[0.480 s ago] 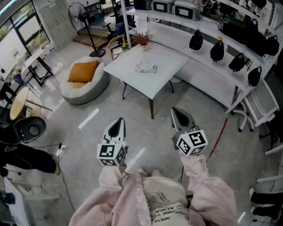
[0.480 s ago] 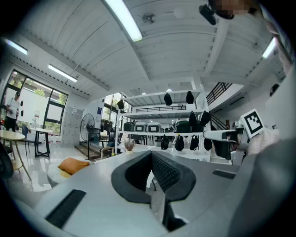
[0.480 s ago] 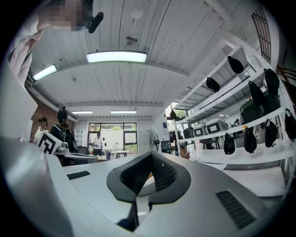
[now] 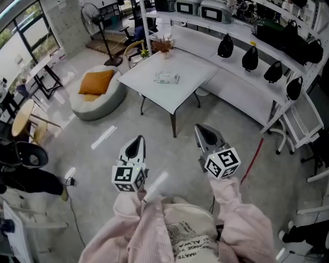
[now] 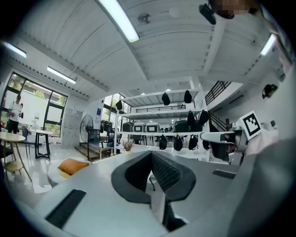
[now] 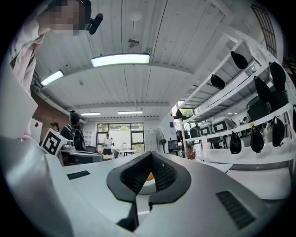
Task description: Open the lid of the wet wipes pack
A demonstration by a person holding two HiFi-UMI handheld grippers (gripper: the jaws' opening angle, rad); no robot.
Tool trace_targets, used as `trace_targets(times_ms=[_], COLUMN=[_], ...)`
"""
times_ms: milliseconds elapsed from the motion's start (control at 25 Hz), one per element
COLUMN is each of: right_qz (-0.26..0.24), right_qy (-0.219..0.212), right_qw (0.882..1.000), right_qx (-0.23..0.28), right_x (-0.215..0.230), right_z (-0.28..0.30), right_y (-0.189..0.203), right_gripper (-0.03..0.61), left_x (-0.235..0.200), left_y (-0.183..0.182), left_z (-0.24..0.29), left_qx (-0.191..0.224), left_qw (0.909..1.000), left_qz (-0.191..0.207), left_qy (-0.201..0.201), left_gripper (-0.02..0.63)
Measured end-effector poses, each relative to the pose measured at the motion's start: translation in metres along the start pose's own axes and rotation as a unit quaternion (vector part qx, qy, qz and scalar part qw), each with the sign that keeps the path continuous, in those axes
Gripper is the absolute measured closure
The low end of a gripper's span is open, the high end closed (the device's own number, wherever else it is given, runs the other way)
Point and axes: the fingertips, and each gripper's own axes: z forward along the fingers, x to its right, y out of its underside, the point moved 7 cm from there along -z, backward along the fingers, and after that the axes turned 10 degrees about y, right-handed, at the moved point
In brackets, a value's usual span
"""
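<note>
The wet wipes pack (image 4: 167, 78) lies flat on a white table (image 4: 149, 90), far ahead of me in the head view. My left gripper (image 4: 140, 139) and right gripper (image 4: 199, 129) are held level over the grey floor, well short of the table. Both have their jaws together with nothing between them. In the left gripper view the shut left gripper (image 5: 151, 155) points at the table and shelves. In the right gripper view the shut right gripper (image 6: 150, 156) points toward windows and people. The pack does not show in either gripper view.
A beanbag with an orange cushion (image 4: 96, 82) sits left of the table. A potted plant (image 4: 163, 45) stands at the table's far corner. White shelving with black bags (image 4: 250, 57) runs along the right. A standing fan (image 4: 93, 13) and a chair (image 4: 25, 154) are at left.
The view has shifted slightly; the table and shelves sit a little higher and left in frame. Both grippers stay shut and keep their places in front of me.
</note>
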Motion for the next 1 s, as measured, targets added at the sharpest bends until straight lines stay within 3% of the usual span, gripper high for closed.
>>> trace_targets(times_ms=[240, 360, 720, 1000], right_qz=[0.006, 0.015, 0.020, 0.029], right_qy=[0.008, 0.012, 0.013, 0.017], right_qw=[1.000, 1.000, 0.999, 0.998], right_qx=[-0.012, -0.015, -0.028, -0.049], right_x=[0.011, 0.015, 0.039, 0.061], right_z=[0.005, 0.009, 0.046, 0.111], right_y=[0.012, 0.016, 0.031, 0.055], right_gripper=[0.569, 0.500, 0.494, 0.494], left_x=[0.006, 0.002, -0.019, -0.069], left_y=[0.002, 0.003, 0.020, 0.036], left_z=[0.002, 0.005, 0.043, 0.097], left_qx=[-0.005, -0.008, -0.024, -0.037], left_qw=[0.9999, 0.9999, 0.9995, 0.9982], left_qz=[-0.003, -0.002, -0.018, -0.044], left_qy=[-0.008, -0.012, -0.006, -0.017], left_gripper=[0.614, 0.614, 0.614, 0.614])
